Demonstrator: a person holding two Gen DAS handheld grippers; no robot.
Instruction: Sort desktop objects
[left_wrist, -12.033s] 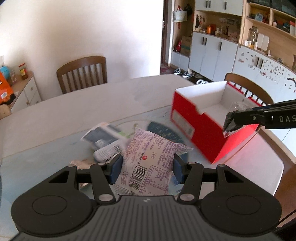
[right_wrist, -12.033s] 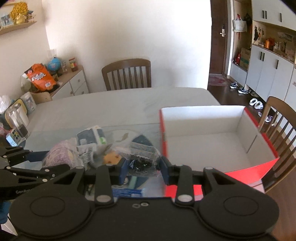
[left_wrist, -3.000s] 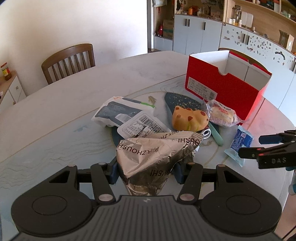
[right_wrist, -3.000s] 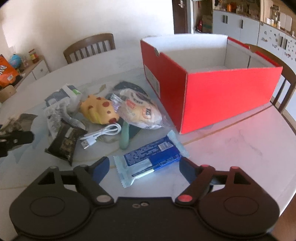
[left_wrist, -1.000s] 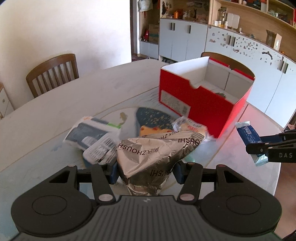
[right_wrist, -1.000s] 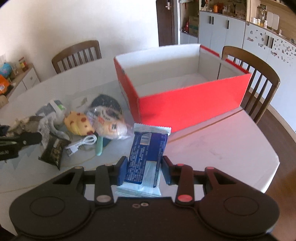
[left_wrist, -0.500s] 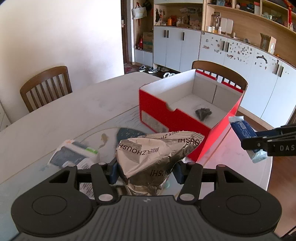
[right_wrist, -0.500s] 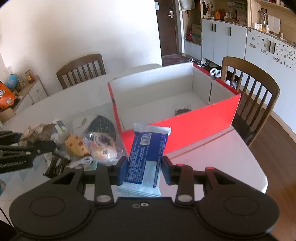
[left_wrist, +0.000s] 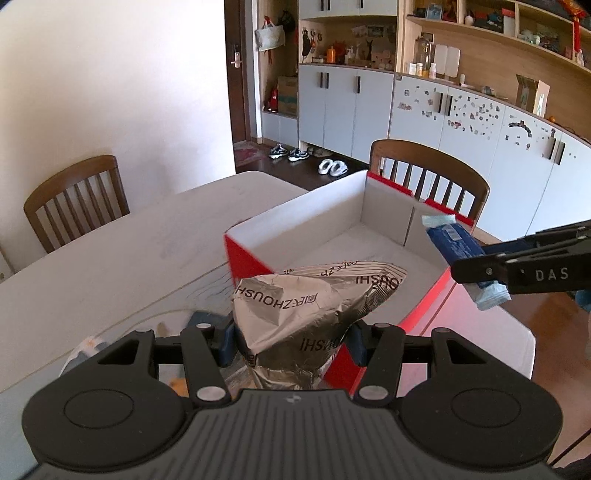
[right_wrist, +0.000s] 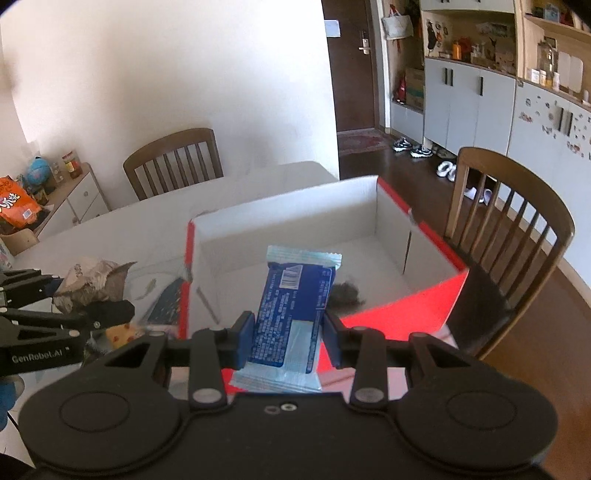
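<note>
So the whole thing sits on a big pale table (left_wrist: 122, 258) with a faint marbled grain, filling the left and middle of both views. On it is a red box (right_wrist: 402, 306) with a white inside, open at the top, middle of the frame in both cameras. There's a small dark clump (right_wrist: 345, 295) on the box floor, can't tell what it is.

The left gripper (left_wrist: 291, 338) has its fingers clamped on a crumpled silver snack bag (left_wrist: 306, 314), held up in front of the box's near corner at the lower middle of the left view. The right gripper (right_wrist: 284, 334) has its fingers squeezed on a blue wrapped snack bar (right_wrist: 291, 310), and from the right camera it lines up over the box's near wall. In the left view that bar (left_wrist: 456, 243) shows at the right edge, near the box's right-hand side.

A few leftover bits (right_wrist: 118, 334) lie on the table left of the box, mostly hidden behind the left gripper in the right view.

Room-wise: white wall upper left, a wooden chair (left_wrist: 74, 199) behind the table on the left, another chair (right_wrist: 513, 236) just past the box on the right. Dark wood floor, a dark door (right_wrist: 354, 74) at the top, grey-white cabinets (left_wrist: 354, 107) with wooden shelves above, and some shoes (left_wrist: 288, 152) on the floor by them. There's a low white sideboard (right_wrist: 70, 201) with an orange bag (right_wrist: 16, 206) at the left edge of the right view.
</note>
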